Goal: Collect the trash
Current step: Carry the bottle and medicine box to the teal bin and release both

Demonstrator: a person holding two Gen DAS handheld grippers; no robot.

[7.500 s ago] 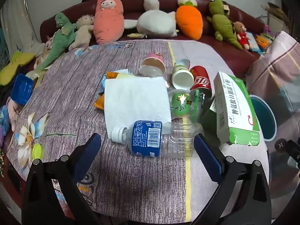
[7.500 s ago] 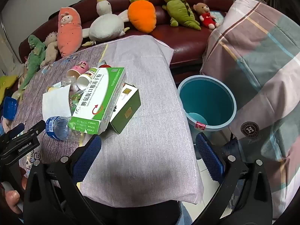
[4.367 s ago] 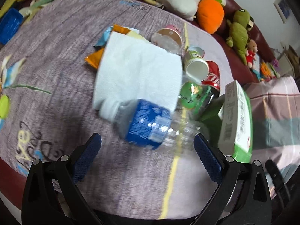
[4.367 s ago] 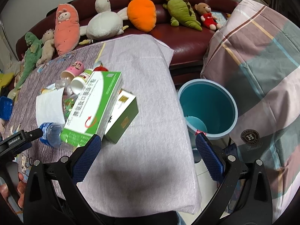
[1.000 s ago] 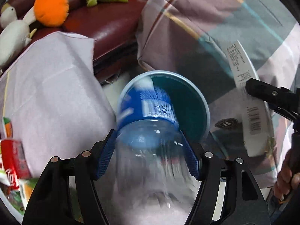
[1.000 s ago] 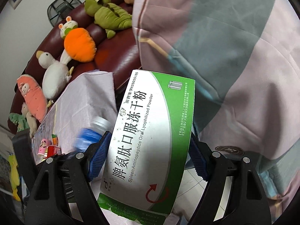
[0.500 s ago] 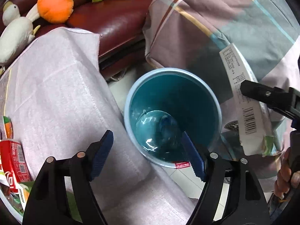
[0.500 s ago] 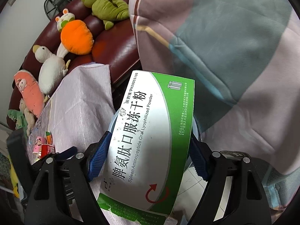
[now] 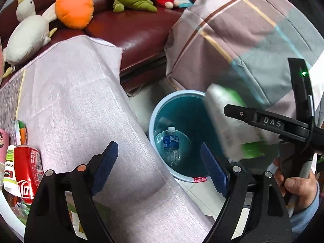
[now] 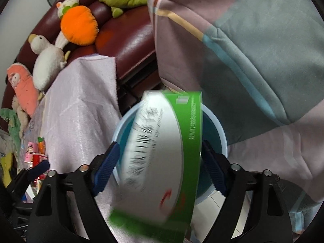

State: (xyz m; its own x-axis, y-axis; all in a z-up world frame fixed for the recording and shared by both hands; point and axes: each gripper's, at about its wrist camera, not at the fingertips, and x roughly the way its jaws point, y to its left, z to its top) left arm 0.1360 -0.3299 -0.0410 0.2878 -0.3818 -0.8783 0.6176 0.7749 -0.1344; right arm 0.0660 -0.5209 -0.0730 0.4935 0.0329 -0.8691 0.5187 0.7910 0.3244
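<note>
While right gripper (image 10: 160, 162) opens, green box (image 10: 162, 154) over bin (image 9: 172, 109), bottle (image 9: 171, 143) inside

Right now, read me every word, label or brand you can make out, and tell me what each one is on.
"DAS": white letters on the black arm of the right tongs.
"POCARI", likely, small: blue label of the bottle in the bin.
"VER": partly cut off, on the white and green cup.
Red can: white logo, not readable.
Green and white box: print blurred, unreadable.
Bin's red sticker: too small.
</note>
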